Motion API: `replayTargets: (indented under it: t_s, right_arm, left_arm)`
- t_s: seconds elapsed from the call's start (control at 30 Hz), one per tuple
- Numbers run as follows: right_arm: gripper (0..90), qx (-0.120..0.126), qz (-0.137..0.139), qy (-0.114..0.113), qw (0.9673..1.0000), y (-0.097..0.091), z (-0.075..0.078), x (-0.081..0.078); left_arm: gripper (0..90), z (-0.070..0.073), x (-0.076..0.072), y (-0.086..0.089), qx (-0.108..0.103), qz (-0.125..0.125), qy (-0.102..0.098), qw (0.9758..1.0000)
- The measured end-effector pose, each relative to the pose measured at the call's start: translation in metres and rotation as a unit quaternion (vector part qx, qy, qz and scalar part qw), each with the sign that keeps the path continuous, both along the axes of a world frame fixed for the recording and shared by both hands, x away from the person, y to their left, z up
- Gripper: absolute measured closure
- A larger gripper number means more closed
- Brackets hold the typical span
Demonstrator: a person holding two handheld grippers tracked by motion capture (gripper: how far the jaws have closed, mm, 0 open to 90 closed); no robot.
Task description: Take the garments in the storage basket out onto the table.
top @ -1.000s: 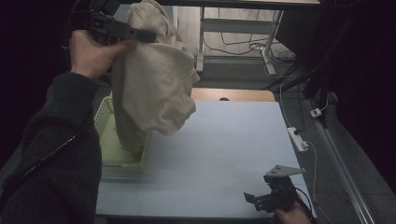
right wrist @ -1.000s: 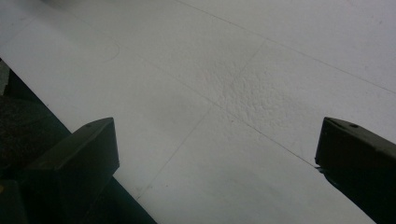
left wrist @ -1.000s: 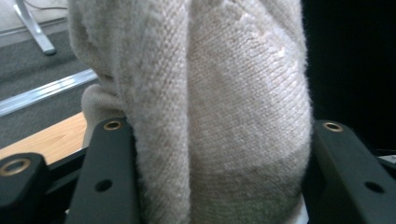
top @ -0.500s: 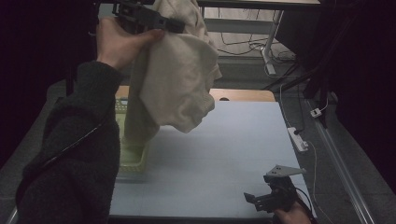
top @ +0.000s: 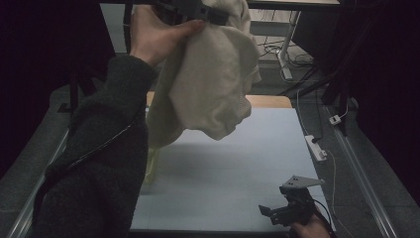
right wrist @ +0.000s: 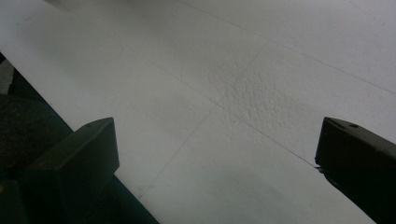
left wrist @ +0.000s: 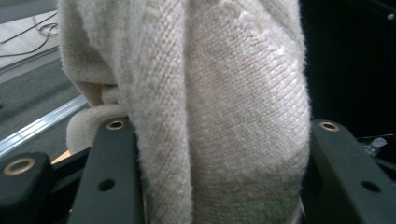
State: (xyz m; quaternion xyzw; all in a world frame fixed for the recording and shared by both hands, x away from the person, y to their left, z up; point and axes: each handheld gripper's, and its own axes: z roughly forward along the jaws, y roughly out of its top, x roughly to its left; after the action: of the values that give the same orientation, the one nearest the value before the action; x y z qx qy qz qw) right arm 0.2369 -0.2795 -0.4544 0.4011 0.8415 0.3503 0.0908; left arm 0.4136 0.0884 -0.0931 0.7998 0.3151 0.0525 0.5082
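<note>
— Where's the sweater [top: 213, 84] now?

— High over the far-left of the counter [top: 233, 163], hanging long-axis straight down from the left gripper [top: 198, 11], whose fingers [left wrist: 112, 177] are clamped on a thick bunch of knit.

— And the other hand?

— The right gripper [top: 285, 210] sits low at the near edge, well apart, fingers [right wrist: 79, 158] spread wide, empty.

— The basket [top: 151, 166]?

— Below the sweater; contents hidden.

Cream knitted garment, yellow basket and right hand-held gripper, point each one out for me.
cream knitted garment [top: 213, 84], high view, on the hanging middle of the fabric.
yellow basket [top: 151, 166], high view, on the wall beside the sleeve.
right hand-held gripper [top: 270, 214], high view, between its fingertips, low over the table.
</note>
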Motion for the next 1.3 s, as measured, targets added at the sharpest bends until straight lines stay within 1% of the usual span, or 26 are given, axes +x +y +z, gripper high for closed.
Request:
replayTargets:
  t_s: [0.1, 0.2, 0.27, 0.37, 0.43, 0.57, 0.63, 0.73, 0.97, 1.13, 1.27, 1.3]
  right_arm:
    - [0.0, -0.001, 0.000, -0.001, 1.0000, 0.000, 0.000, 0.000]
    - [0.0, 0.000, -0.001, -0.003, 1.0000, 0.000, 0.000, -0.001]
    - [0.0, 0.001, 0.001, -0.004, 1.0000, 0.000, 0.000, -0.001]
    - [0.0, 0.001, 0.002, -0.004, 1.0000, 0.000, 0.000, -0.001]
    - [0.0, -0.001, 0.002, -0.003, 1.0000, 0.000, 0.000, -0.001]
    - [0.0, -0.001, 0.002, -0.003, 1.0000, 0.000, 0.000, -0.001]
    - [0.0, 0.000, 0.001, -0.001, 1.0000, 0.000, 0.000, -0.001]
    - [0.0, 0.000, 0.001, 0.000, 1.0000, 0.000, 0.000, -0.001]
    - [0.0, -0.002, 0.003, -0.002, 1.0000, 0.000, 0.000, -0.001]
    - [0.0, -0.002, 0.003, -0.002, 1.0000, 0.001, 0.000, -0.001]
    - [0.0, -0.002, 0.004, -0.002, 1.0000, 0.001, 0.000, -0.001]
    - [0.0, -0.003, 0.004, -0.002, 1.0000, 0.001, 0.000, -0.001]
  left_arm:
    - [49.7, 0.006, -0.003, -0.008, -0.006, -0.010, -0.004, 0.9999]
    - [49.7, 0.010, -0.006, -0.014, -0.006, -0.016, -0.006, 0.9998]
    - [49.7, 0.008, -0.006, -0.016, 0.000, -0.017, -0.007, 0.9998]
    - [49.6, 0.001, -0.003, -0.017, 0.008, -0.014, -0.002, 0.9999]
    - [49.6, -0.006, -0.001, -0.018, 0.017, -0.011, -0.001, 0.9998]
    - [49.5, -0.019, 0.003, -0.020, 0.043, -0.003, -0.002, 0.9991]
    - [49.4, -0.027, 0.004, -0.020, 0.057, 0.005, -0.004, 0.9984]
    - [49.3, -0.040, 0.007, -0.020, 0.080, 0.013, -0.005, 0.9967]
    - [49.2, -0.068, 0.012, -0.017, 0.100, 0.019, -0.001, 0.9949]
    - [49.0, -0.090, 0.014, -0.017, 0.111, 0.018, 0.005, 0.9937]
    - [48.9, -0.108, 0.016, -0.016, 0.112, 0.018, 0.009, 0.9935]
    - [48.8, -0.113, 0.016, -0.016, 0.109, 0.018, 0.011, 0.9938]
